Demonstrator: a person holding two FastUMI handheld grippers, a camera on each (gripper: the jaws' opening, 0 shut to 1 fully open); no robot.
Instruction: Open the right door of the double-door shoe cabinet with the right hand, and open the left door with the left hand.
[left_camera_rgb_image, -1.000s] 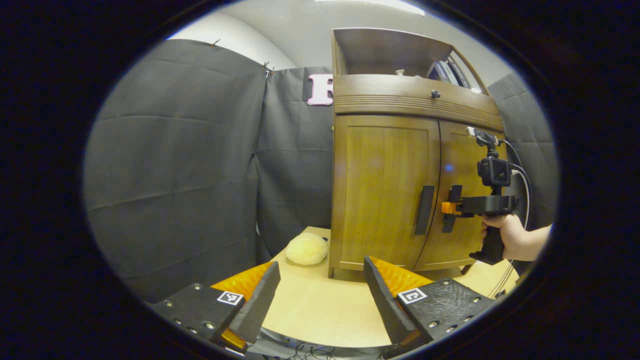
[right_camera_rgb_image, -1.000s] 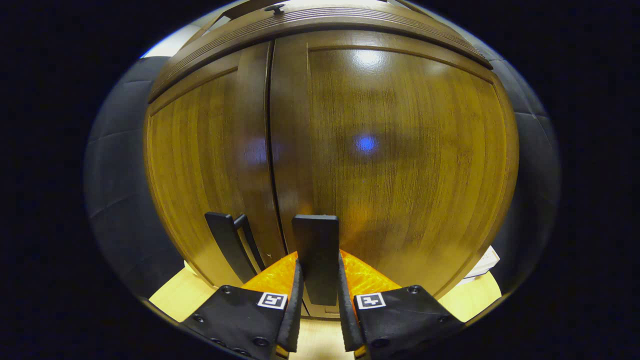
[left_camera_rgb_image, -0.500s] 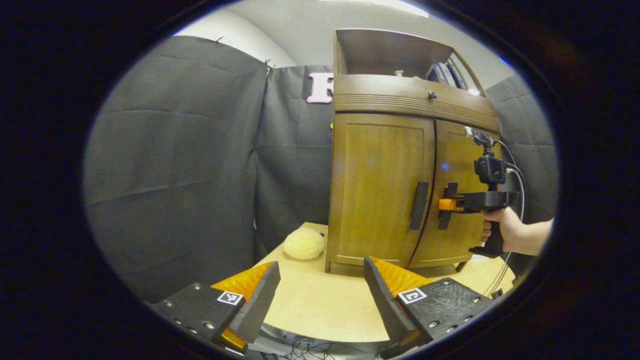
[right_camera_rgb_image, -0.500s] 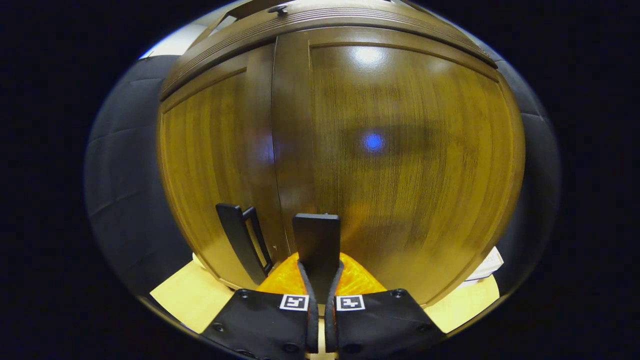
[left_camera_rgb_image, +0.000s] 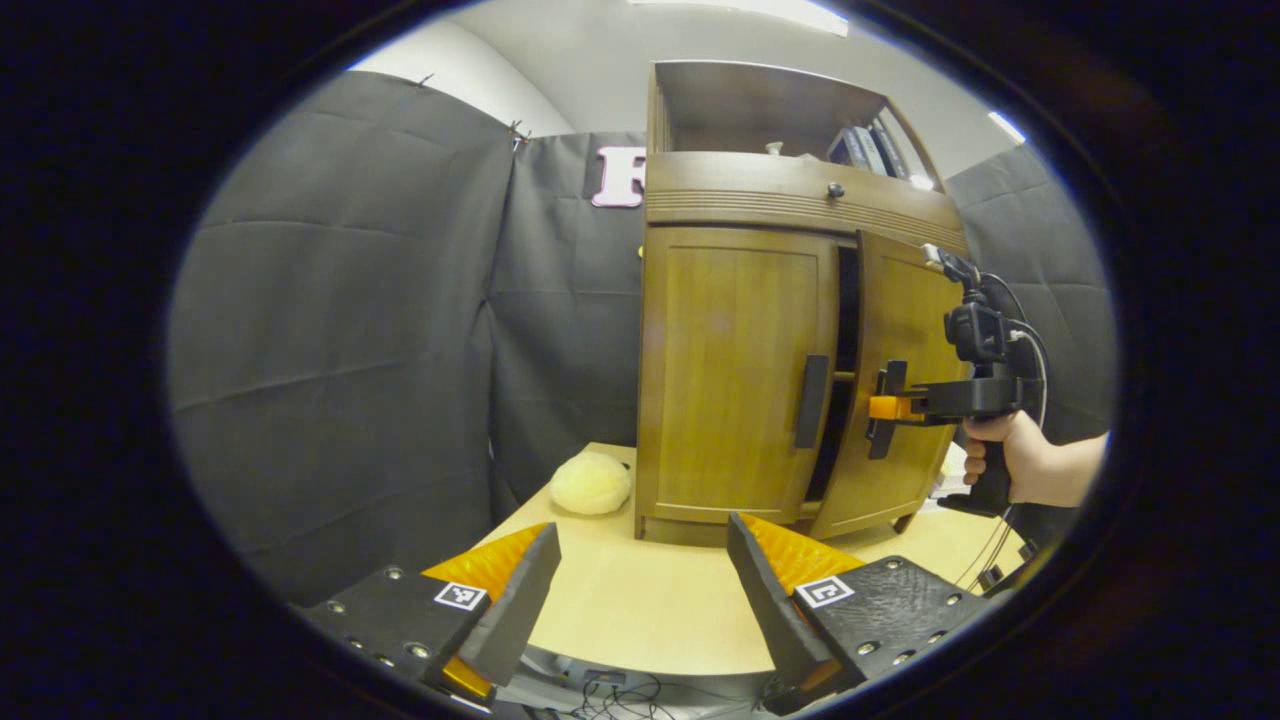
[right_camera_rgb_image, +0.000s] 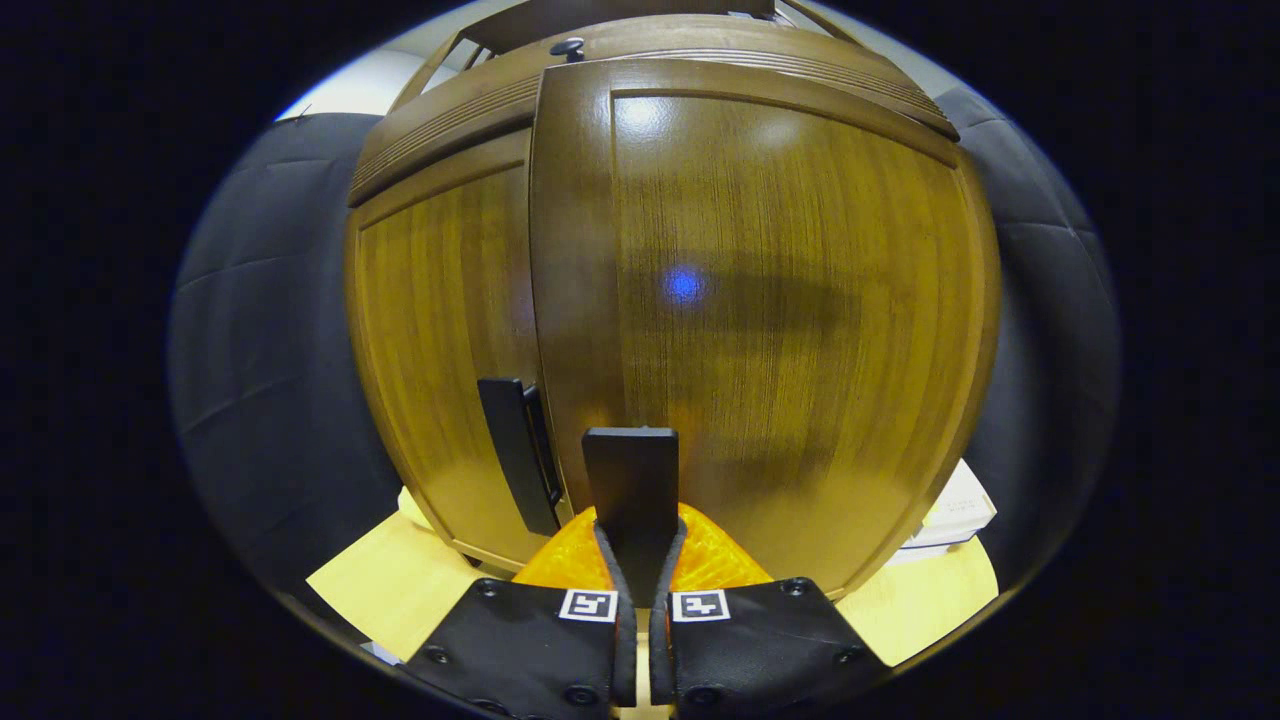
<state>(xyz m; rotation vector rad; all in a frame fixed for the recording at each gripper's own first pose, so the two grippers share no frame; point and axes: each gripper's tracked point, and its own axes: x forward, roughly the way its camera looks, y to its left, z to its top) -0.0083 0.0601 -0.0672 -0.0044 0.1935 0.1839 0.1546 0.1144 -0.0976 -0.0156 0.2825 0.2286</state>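
Observation:
The wooden shoe cabinet (left_camera_rgb_image: 740, 200) stands on the table. Its left door (left_camera_rgb_image: 730, 370) is closed, with a black handle (left_camera_rgb_image: 812, 400). The right door (left_camera_rgb_image: 900, 330) stands ajar, a dark gap showing beside it. In the left gripper view, the right gripper (left_camera_rgb_image: 880, 410), held by a hand (left_camera_rgb_image: 1010, 455), is clamped on the right door's handle. In the right gripper view, my right gripper (right_camera_rgb_image: 640, 530) is shut on that black handle (right_camera_rgb_image: 632, 475), with the right door (right_camera_rgb_image: 790, 300) close ahead and the left door's handle (right_camera_rgb_image: 515, 455) beside it. My left gripper (left_camera_rgb_image: 640, 530) hangs open, well short of the cabinet.
A pale fluffy ball (left_camera_rgb_image: 590, 483) lies on the light wooden table (left_camera_rgb_image: 640, 620) left of the cabinet. Books (left_camera_rgb_image: 860, 148) stand on the open top shelf, above a drawer with a small knob (left_camera_rgb_image: 835, 190). White papers (right_camera_rgb_image: 955, 510) lie right of the cabinet.
The right gripper's fingers closed on the right door's handle, then the door swung outward from closed to ajar. The left gripper stayed open and drifted slightly.

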